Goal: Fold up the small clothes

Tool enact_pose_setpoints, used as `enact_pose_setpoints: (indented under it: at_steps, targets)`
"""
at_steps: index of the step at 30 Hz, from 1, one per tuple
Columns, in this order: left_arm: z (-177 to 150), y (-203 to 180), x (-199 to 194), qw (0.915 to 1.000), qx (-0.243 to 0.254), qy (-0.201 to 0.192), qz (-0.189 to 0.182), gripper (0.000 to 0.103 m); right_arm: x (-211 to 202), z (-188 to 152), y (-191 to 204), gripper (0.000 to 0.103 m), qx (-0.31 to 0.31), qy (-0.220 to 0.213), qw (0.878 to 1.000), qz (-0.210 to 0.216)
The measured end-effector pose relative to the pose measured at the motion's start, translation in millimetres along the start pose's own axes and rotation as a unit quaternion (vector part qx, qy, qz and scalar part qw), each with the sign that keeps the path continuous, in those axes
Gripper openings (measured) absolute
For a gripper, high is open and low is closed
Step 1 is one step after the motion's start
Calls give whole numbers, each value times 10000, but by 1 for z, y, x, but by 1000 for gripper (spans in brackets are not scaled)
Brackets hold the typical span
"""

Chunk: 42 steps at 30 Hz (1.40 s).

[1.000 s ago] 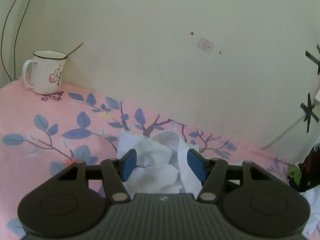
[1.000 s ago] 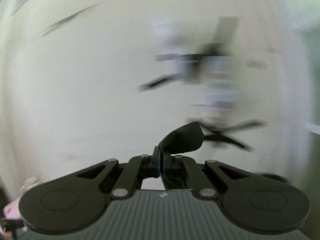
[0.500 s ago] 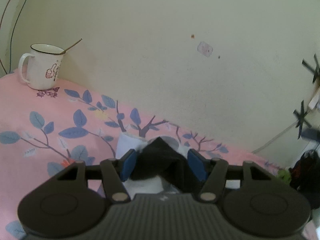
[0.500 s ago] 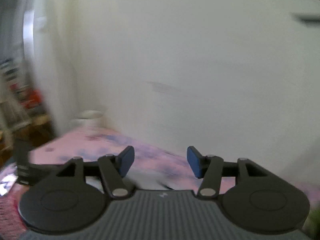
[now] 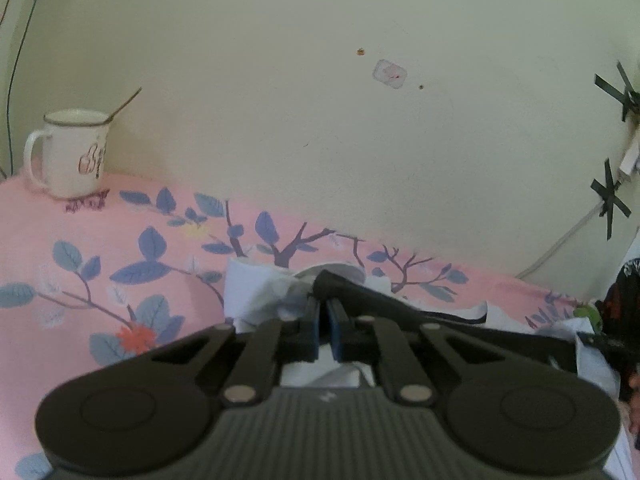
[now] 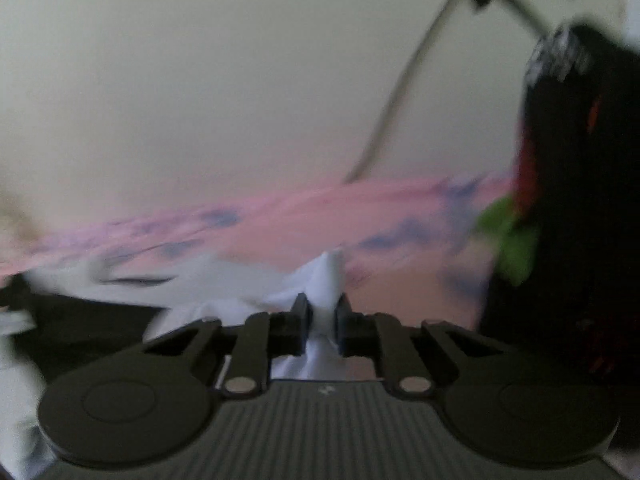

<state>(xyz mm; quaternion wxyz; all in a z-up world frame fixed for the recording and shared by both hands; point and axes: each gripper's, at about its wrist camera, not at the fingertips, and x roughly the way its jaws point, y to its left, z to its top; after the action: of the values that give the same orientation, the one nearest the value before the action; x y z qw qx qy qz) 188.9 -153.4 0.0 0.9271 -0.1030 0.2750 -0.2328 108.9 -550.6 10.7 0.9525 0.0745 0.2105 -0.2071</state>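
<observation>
Left gripper (image 5: 325, 318) clenched on black cloth (image 5: 360, 292), right gripper (image 6: 322, 322) grasping white garment (image 6: 326, 280), probably to spread both on the bed (image 5: 100, 248).

A pink bedsheet (image 5: 100, 236) with blue leaves and dark branches covers the surface. On it sit a white mug (image 5: 66, 154) at the far left by the wall, crumpled white clothes (image 5: 256, 292) mid-sheet — and a black garment (image 5: 384, 300) lying across them.
</observation>
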Motion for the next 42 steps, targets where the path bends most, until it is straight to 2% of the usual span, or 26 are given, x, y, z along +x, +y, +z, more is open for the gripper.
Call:
enact_pose_setpoints:
  at_steps: [1,3,4,5,6,7,9,10,13,17,19,20,22,24,25,26,27,30,32,35,36,37,38,39,40,42]
  targets:
    - [1,-1,-1,10000,11,6,-19,5,8,-1,4,3,-12,139,9999,-11]
    - [4,-2,-4,9999,32,5,-95,7,16,-6,12,16,-154,338,9993,-23]
    - [6,-3,-6,9999,34,-34,-106,8,13,-6,14,35,-170,249,9995,-108]
    - [8,-3,-10,9999,21,-101,-102,12,5,-6,10,61,-71,143,9997,-178]
    - [12,-2,-14,9998,-10,-174,-100,15,-6,-4,5,69,129,-75,9997,-184]
    - [17,1,-19,9996,-72,-255,-83,17,-23,-5,-4,66,303,-322,9987,-246]
    - [28,10,-26,9988,-305,-383,-16,17,-48,2,4,70,285,-740,9965,-270]
    - [33,15,-28,9982,-439,-410,13,17,-57,7,13,68,70,-892,9959,-158]
    - [39,33,-35,9949,-840,-542,164,17,-76,18,75,67,-940,-1088,9876,623]
    - [40,56,-45,9884,-1288,-692,404,17,-84,21,177,65,-1950,-813,9538,2136]
    - [40,65,-46,9862,-1415,-701,505,17,-71,25,220,64,-2179,-538,9383,2629]
    - [40,68,-45,9856,-1458,-679,529,18,-63,26,243,59,-2289,-384,9320,2785]
    - [40,72,-41,9852,-1513,-603,538,18,-44,24,281,54,-2540,-196,9244,2840]
    - [40,74,-38,9856,-1516,-535,533,18,-23,14,309,48,-2965,-103,9185,2612]
    - [40,74,-37,9861,-1493,-506,528,18,-14,10,320,32,-3131,17,9170,2471]
    - [41,74,-36,9865,-1473,-484,528,18,-7,8,321,0,-3161,156,9184,2376]
    - [40,73,-36,9868,-1463,-466,520,18,-7,11,313,0,-2954,167,9240,2422]
    - [40,71,-34,9872,-1477,-435,415,18,-33,32,269,0,-2008,-83,9314,3033]
    - [40,67,-31,9882,-1450,-376,305,22,-51,43,243,0,-1448,-99,9207,3623]
    - [39,58,-26,9907,-1332,-247,128,23,-59,39,222,0,-999,310,8892,4454]
    - [38,55,-25,9916,-1275,-213,76,24,-56,33,226,0,-1001,431,8886,4455]
    - [38,52,-23,9926,-1204,-178,53,26,-54,26,230,0,-1096,511,8938,4318]
    - [38,49,-23,9934,-1136,-152,47,29,-50,18,235,19,-1269,568,9000,4132]
    - [37,46,-21,9942,-1063,-127,60,30,-46,10,239,42,-1428,575,9065,3932]
    - [37,45,-21,9948,-1010,-113,81,30,-45,4,238,71,-1512,464,9163,3678]
    - [37,43,-20,9954,-948,-107,109,31,-52,6,226,70,-1539,194,9245,3482]
